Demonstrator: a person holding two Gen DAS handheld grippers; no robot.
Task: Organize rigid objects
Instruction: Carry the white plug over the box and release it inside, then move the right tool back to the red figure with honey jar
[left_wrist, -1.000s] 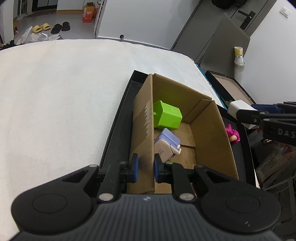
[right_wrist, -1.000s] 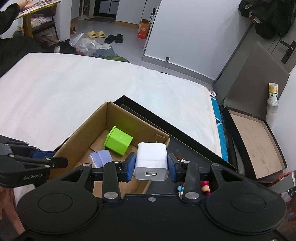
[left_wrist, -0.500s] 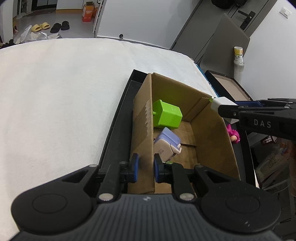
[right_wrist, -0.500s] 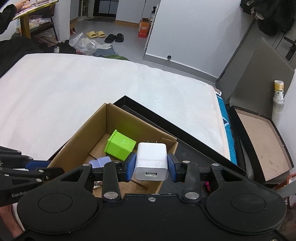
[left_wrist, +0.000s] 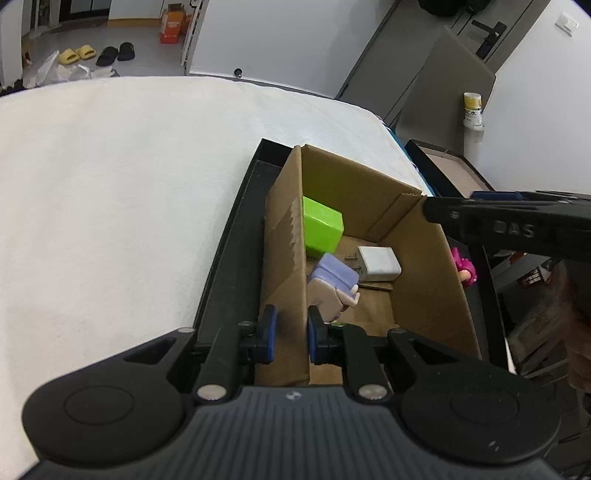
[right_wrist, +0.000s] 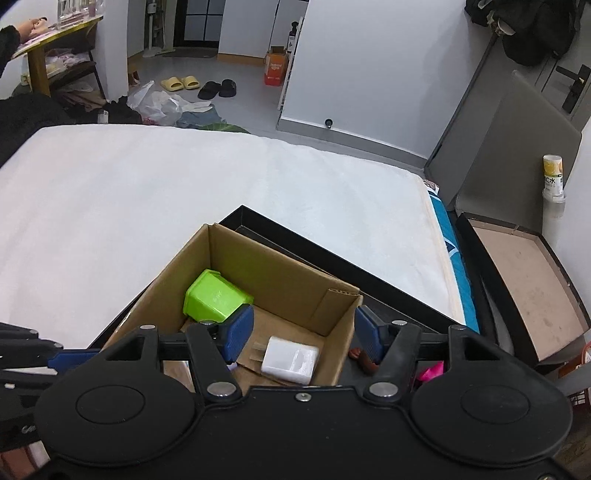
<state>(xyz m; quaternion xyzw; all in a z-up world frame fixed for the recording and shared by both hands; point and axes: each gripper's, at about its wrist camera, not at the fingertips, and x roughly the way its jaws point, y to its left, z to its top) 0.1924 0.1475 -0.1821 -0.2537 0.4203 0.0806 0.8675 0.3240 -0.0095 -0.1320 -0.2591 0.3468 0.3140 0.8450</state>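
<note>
A cardboard box stands in a black tray on a white bed. In the box lie a green charger, a lilac charger and a white charger. My left gripper is shut on the box's left wall. My right gripper is open and empty above the box, over the white charger; it also shows in the left wrist view.
A pink toy lies in the tray right of the box. An open black box with a brown floor stands beside the bed at the right. A bottle stands behind it.
My right gripper moved over the box, opened and let go of the white charger, which now lies on the box floor. My left gripper kept its hold on the box wall.
</note>
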